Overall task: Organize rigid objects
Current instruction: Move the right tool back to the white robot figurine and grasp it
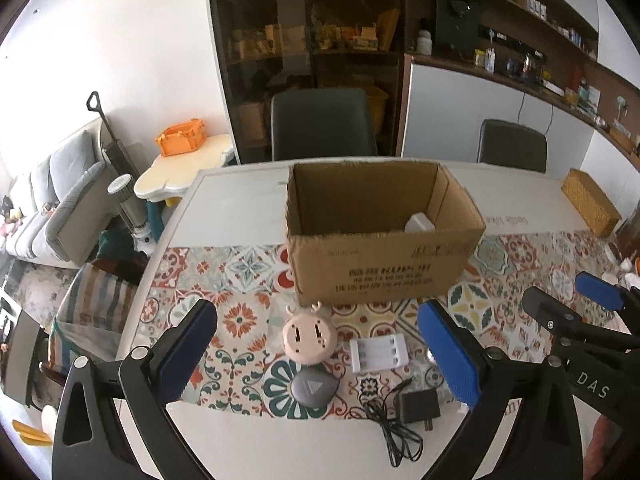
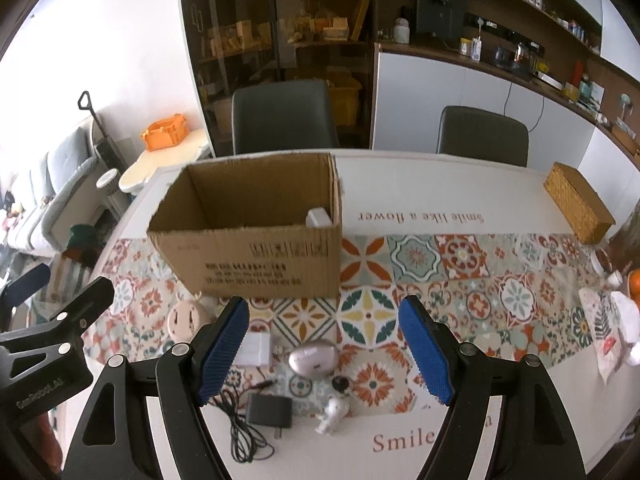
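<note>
cardboard box point(image 1: 384, 240) stood open-topped on the tabletop point(image 1: 240, 204), partly on the patterned runner point(image 1: 240, 280); a white block point(image 1: 420, 224) lay in its far right corner. in front of the box, loose items sat on the runner: pink round device point(image 1: 307, 336) just beside the box's near wall, grey rounded puck point(image 1: 314, 388) touching its near edge, white battery holder point(image 1: 378, 354) to the right, black power adapter point(image 1: 418, 406) with a tangled cord point(image 1: 394, 428) at the runner's near edge. right view showed a silvery oval case point(image 2: 313, 358) and a small white figurine point(image 2: 334, 412), possibly an astronaut, near the adapter. left tongs point(image 1: 316, 356) were spread wide above these items, gripping nothing. right tongs point(image 2: 324, 352) were likewise wide apart and empty, above the oval case. wicker box point(image 2: 578, 204) sat well apart at the far right of the tabletop. two dark chairs point(image 1: 324, 124) stood behind the tabletop.
</note>
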